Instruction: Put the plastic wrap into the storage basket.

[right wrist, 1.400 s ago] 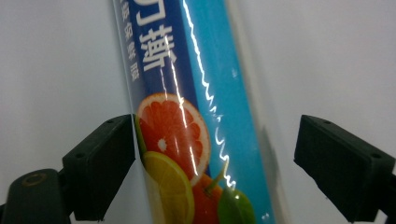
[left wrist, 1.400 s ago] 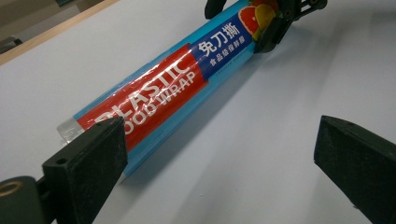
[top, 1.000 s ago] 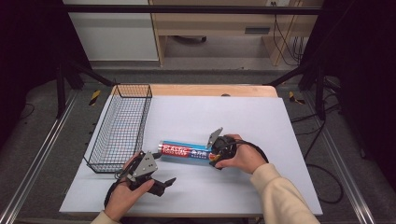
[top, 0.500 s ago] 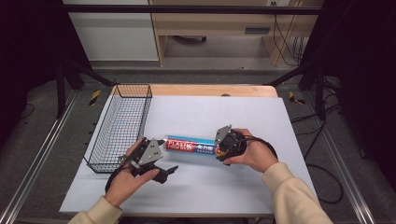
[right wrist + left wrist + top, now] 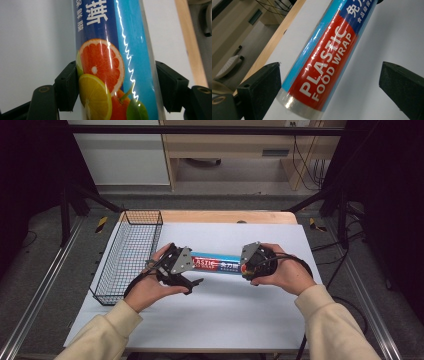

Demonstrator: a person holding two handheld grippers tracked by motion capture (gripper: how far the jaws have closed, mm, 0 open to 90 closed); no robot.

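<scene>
White table (image 5: 200, 320): glossy red-and-blue food wrap roll (image 5: 216, 264), right tool (image 5: 248, 262) clamping it, left tool (image 5: 186, 270) agape.

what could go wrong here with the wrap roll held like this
1. The right gripper alone clamps one end of the plastic food wrap roll; the glossy film could let it slip or sag.
2. The left gripper stands open around the other end, one jaw close beside it, the other well clear; closing off-centre may knock the roll askew.
3. The wire basket is close to the left hand.
</scene>
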